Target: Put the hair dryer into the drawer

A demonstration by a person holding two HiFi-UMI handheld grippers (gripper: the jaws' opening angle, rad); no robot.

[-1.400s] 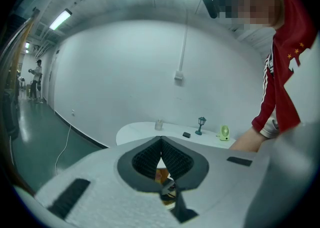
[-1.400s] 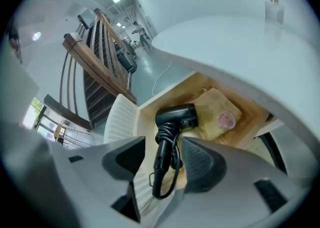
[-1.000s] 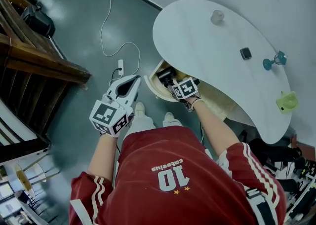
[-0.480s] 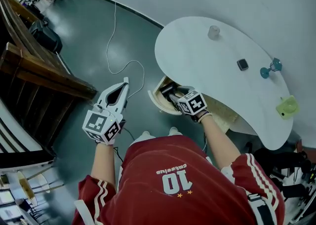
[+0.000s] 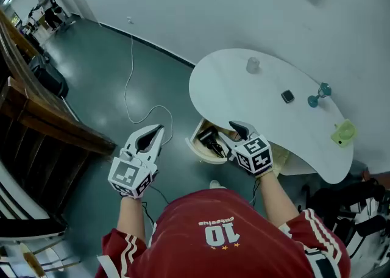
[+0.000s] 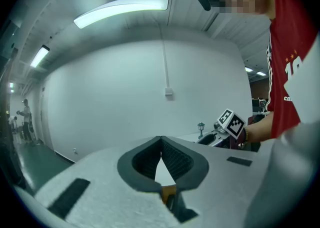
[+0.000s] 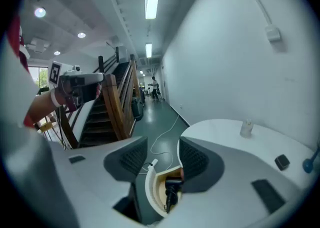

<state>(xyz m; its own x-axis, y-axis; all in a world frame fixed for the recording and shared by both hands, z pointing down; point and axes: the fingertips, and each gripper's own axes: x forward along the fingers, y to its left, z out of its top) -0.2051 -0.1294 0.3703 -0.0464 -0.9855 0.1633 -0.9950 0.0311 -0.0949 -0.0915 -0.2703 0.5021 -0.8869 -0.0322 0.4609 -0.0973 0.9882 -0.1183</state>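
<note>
Hair dryer point(image 5: 209, 139) lying in pulled-out drawer point(image 5: 196, 150) under counter point(image 5: 244, 97). Right gripper point(image 5: 230, 133) near it, jaws wide apart, just narrowed slightly, empty. Left gripper point(image 5: 157, 130) well left, jaws pressed together, empty.

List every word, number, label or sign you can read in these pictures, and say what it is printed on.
"10": white print on the person's red shirt, seen upside down in the head view.
Small white word beside it: too small to read.
Marker cubes: black-and-white square patterns, no letters.
Nothing else is legible.
</note>
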